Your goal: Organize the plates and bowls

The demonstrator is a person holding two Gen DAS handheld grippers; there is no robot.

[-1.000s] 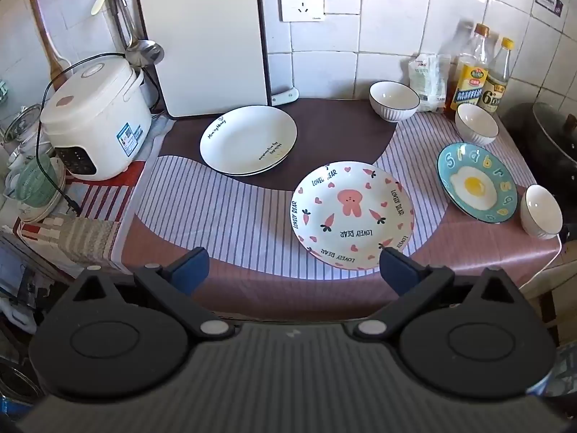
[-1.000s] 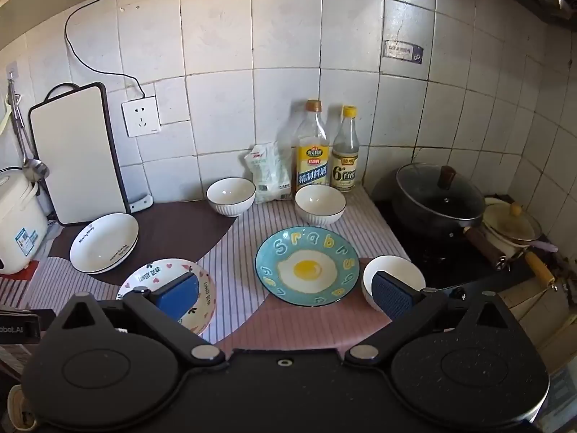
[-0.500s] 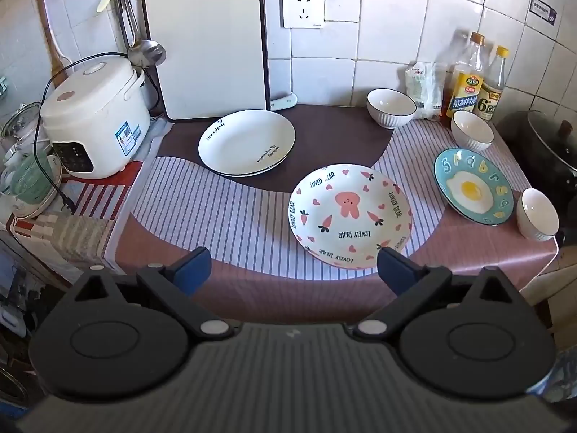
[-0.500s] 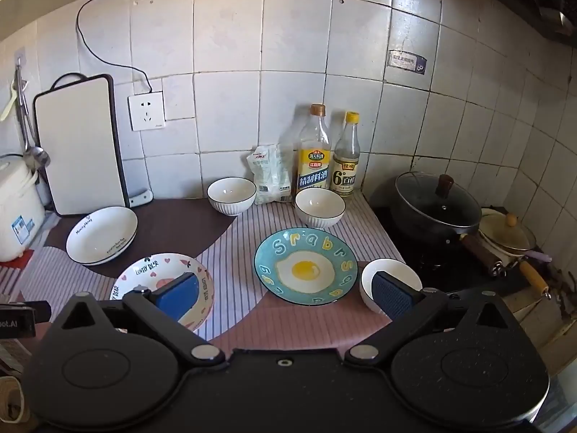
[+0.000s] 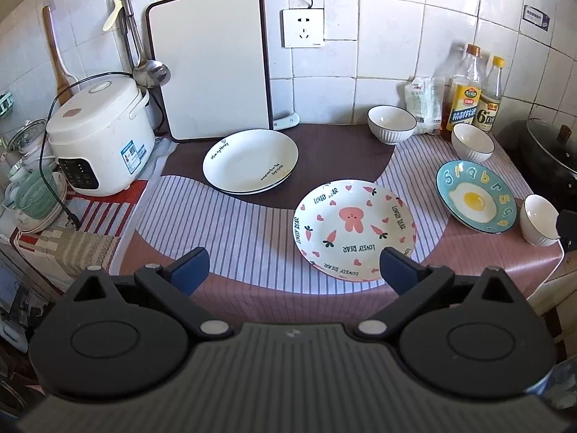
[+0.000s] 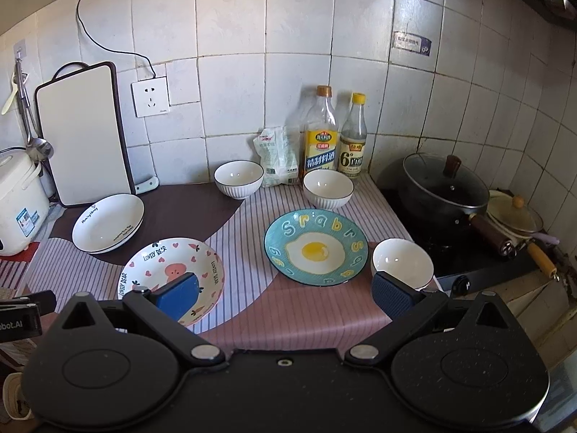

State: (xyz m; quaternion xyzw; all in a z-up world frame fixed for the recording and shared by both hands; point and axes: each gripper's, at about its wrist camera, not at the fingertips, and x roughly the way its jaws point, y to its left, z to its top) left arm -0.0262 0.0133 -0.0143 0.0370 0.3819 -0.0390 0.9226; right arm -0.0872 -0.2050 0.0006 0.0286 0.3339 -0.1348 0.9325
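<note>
A white plate (image 5: pixel 250 161) lies at the back left of the counter, a pink bunny plate (image 5: pixel 354 229) in the middle, and a teal egg plate (image 5: pixel 475 201) at the right. Three white bowls stand apart: one (image 5: pixel 391 123) by the wall, one (image 5: pixel 472 141) near the bottles, one (image 5: pixel 539 219) at the front right edge. My left gripper (image 5: pixel 294 270) is open and empty, held before the counter's front edge. My right gripper (image 6: pixel 285 290) is open and empty, in front of the egg plate (image 6: pixel 316 247) and front bowl (image 6: pixel 402 262).
A rice cooker (image 5: pixel 99 133) and a leaning cutting board (image 5: pixel 211 75) stand at the back left. Two bottles (image 6: pixel 320 140) and a bag (image 6: pixel 277 157) stand against the wall. A lidded black pot (image 6: pixel 447 187) sits on the stove at the right.
Both grippers have drawn back and risen a little, so the counter looks slightly farther. No dish has moved.
</note>
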